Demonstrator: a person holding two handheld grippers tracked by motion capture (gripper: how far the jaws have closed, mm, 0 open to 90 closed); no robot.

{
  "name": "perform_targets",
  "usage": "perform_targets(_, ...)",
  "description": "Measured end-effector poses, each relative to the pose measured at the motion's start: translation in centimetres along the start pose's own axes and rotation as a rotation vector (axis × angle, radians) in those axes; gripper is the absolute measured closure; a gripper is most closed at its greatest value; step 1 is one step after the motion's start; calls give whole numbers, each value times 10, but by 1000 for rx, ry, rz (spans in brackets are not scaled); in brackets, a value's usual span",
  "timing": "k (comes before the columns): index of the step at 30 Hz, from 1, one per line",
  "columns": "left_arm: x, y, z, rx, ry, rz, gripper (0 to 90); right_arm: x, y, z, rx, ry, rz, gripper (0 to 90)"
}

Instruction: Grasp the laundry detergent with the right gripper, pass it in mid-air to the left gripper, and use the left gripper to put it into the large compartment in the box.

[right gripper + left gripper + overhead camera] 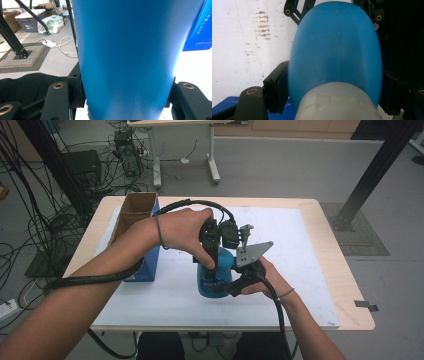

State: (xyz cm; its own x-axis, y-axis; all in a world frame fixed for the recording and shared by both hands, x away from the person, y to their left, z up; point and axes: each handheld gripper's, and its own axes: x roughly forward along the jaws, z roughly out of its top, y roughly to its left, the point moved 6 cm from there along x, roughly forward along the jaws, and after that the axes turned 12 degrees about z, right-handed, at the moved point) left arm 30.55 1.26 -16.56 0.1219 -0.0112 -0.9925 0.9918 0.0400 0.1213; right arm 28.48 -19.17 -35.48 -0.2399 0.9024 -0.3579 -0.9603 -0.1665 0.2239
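A blue bottle stands upright on the white mat. My left gripper comes down on it from above. In the left gripper view its pads sit against both sides of the bottle just below the pale grey cap. My right gripper reaches in from the right at the bottle's lower body. In the right gripper view its jaws are shut on the bottle, one on each side. The right gripper's black links show beyond the bottle in the left gripper view.
An open cardboard box stands at the mat's left side with a blue box against it. The wooden table's edge lies right of the mat. Cables and black frame posts stand on the floor beyond.
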Motion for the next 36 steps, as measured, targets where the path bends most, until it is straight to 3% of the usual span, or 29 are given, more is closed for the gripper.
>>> perform_targets(9, -3, -1, -1, 3, -5, 8, 372, 1, -1, 1, -5, 1, 2, 414)
perform_targets(36, -5, 0, -2, -28, -13, 11, 378, 0, -2, 1, -5, -11, 4, 414)
